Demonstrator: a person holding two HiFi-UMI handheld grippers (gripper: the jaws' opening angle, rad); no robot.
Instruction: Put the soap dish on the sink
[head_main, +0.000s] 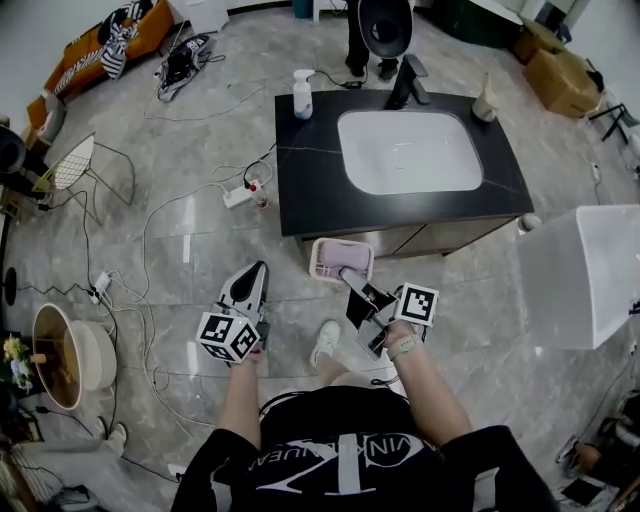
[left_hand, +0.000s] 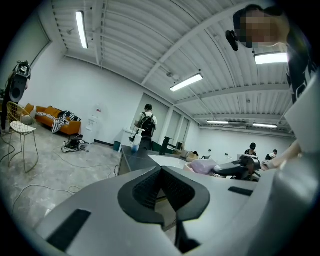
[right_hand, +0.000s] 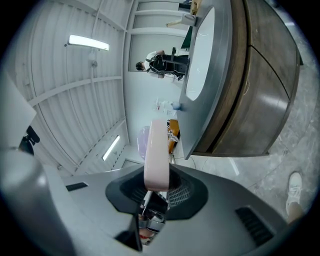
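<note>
The pink soap dish (head_main: 341, 262) is a small rectangular tray with a lilac insert, held above the floor just in front of the sink cabinet. My right gripper (head_main: 353, 287) is shut on its near edge. In the right gripper view the soap dish (right_hand: 156, 152) shows edge-on, clamped between the pads. The white sink (head_main: 352, 170) is set in a black counter (head_main: 305, 190) ahead. My left gripper (head_main: 252, 283) hangs to the left of the dish, shut and holding nothing. In the left gripper view, the dish (left_hand: 202, 166) shows to the right.
A tap (head_main: 406, 82), a white pump bottle (head_main: 302, 95) and a beige bottle (head_main: 485, 101) stand on the counter. A person (head_main: 375, 30) stands behind the sink. A white box (head_main: 580, 275) is at the right. A power strip (head_main: 240, 195) and cables lie on the floor at the left, near a wire chair (head_main: 75, 165).
</note>
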